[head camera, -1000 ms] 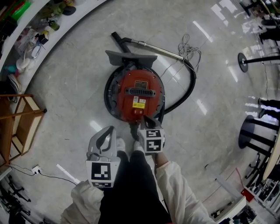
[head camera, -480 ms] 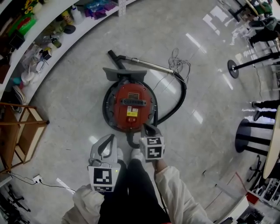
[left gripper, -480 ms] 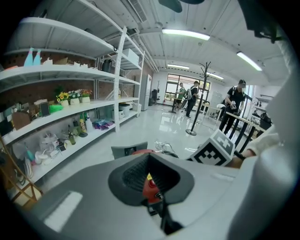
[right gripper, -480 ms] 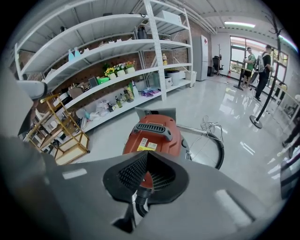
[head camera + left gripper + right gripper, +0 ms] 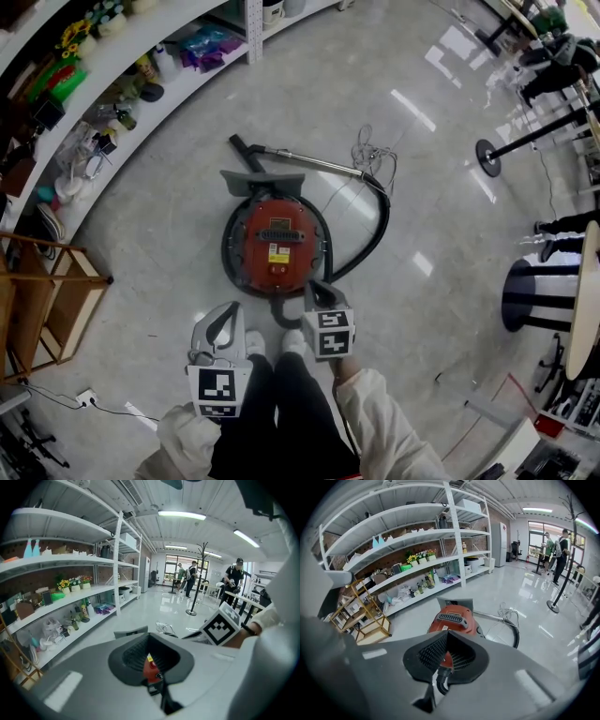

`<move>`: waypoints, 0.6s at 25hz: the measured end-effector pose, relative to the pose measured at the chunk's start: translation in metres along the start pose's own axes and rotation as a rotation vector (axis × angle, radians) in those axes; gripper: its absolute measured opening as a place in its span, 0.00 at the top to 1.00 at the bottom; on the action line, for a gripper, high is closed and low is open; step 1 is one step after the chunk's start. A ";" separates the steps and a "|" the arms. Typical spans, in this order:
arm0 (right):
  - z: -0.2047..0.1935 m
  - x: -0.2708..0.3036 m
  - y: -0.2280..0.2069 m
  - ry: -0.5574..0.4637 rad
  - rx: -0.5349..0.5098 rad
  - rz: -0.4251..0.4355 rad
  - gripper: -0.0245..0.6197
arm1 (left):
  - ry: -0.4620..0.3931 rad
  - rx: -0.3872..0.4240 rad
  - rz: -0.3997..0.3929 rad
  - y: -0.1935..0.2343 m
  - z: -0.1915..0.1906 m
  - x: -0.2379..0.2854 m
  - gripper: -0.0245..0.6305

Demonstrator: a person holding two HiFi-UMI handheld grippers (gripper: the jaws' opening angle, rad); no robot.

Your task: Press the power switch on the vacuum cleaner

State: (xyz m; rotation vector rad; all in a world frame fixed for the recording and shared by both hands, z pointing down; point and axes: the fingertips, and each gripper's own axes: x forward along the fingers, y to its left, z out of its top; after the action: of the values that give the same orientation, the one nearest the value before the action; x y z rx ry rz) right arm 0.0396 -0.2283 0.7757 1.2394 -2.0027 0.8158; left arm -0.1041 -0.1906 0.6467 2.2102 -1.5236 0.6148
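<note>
So, nearest first: both tongs are pinched together at the tips and neither has anything in it. Through the gap behind the tips you just see floor and vacuum. The left tongs (image 5: 231, 307) (image 5: 149, 634) hang beside the person's white shoes (image 5: 255, 339), a bit short of the machine. The right tongs (image 5: 315, 285) (image 5: 446, 633) sit further forward, with the tips over the near rim of the vacuum cleaner (image 5: 278, 246) (image 5: 452, 619). They look raised above it rather than touching.

The vacuum is a round red body on a dark base, standing on the glossy floor (image 5: 169, 234) straight ahead of both tongs, closer to the right one. I honestly can't pick out the power switch for sure.

A black hose (image 5: 378, 225) curves off to the right of the right tongs and joins a metal wand (image 5: 314, 164) beyond the body. A grey floor head (image 5: 262, 180) and a loose coil of cord (image 5: 372, 148) lie at the far side.

Left of the left tongs there's a wooden rack (image 5: 47, 291). Past that, white shelves (image 5: 112, 89) (image 5: 417, 538) hold bottles, potted flowers (image 5: 417, 556) and some boxes. Way beyond, a few people (image 5: 234, 581) stand by a window.
</note>
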 end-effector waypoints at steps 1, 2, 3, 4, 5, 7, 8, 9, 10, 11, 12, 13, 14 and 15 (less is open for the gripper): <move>0.002 -0.004 0.001 -0.003 0.001 0.000 0.96 | 0.000 0.000 0.001 0.000 0.002 -0.002 0.96; 0.005 -0.009 0.001 -0.008 0.001 0.001 0.96 | 0.000 0.001 0.002 -0.001 0.004 -0.005 0.96; 0.008 -0.014 0.002 -0.014 0.000 0.002 0.96 | -0.001 0.003 0.002 -0.002 0.006 -0.007 0.96; 0.011 -0.019 0.003 -0.021 -0.003 0.004 0.96 | -0.003 0.006 0.002 -0.002 0.009 -0.009 0.96; 0.015 -0.025 0.005 -0.029 -0.007 0.006 0.96 | -0.007 0.010 0.001 -0.003 0.013 -0.011 0.96; 0.024 -0.037 0.008 -0.045 -0.017 0.008 0.96 | -0.016 0.018 -0.001 -0.004 0.021 -0.017 0.96; 0.028 -0.044 0.009 -0.053 -0.021 0.008 0.96 | -0.022 0.021 -0.001 -0.004 0.025 -0.020 0.96; 0.033 -0.050 0.010 -0.061 -0.023 0.008 0.96 | -0.028 0.023 0.000 -0.004 0.030 -0.023 0.96; 0.038 -0.056 0.011 -0.070 -0.025 0.008 0.96 | -0.035 0.025 0.003 -0.004 0.035 -0.026 0.96; 0.044 -0.062 0.011 -0.079 -0.026 0.007 0.96 | -0.041 0.028 0.005 -0.003 0.041 -0.029 0.96; 0.050 -0.068 0.012 -0.088 -0.025 0.007 0.96 | -0.047 0.032 0.007 -0.003 0.046 -0.032 0.96; 0.055 -0.075 0.013 -0.098 -0.025 0.007 0.96 | -0.051 0.035 0.007 -0.003 0.050 -0.034 0.96; 0.061 -0.083 0.014 -0.108 -0.025 0.008 0.96 | -0.054 0.037 0.007 -0.003 0.055 -0.037 0.96; 0.067 -0.090 0.015 -0.118 -0.027 0.009 0.96 | -0.057 0.039 0.007 -0.003 0.059 -0.040 0.96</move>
State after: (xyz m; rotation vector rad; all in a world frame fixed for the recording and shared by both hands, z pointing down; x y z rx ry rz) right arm 0.0442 -0.2279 0.6628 1.2915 -2.1070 0.7326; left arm -0.1056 -0.1906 0.5756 2.2703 -1.5611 0.5929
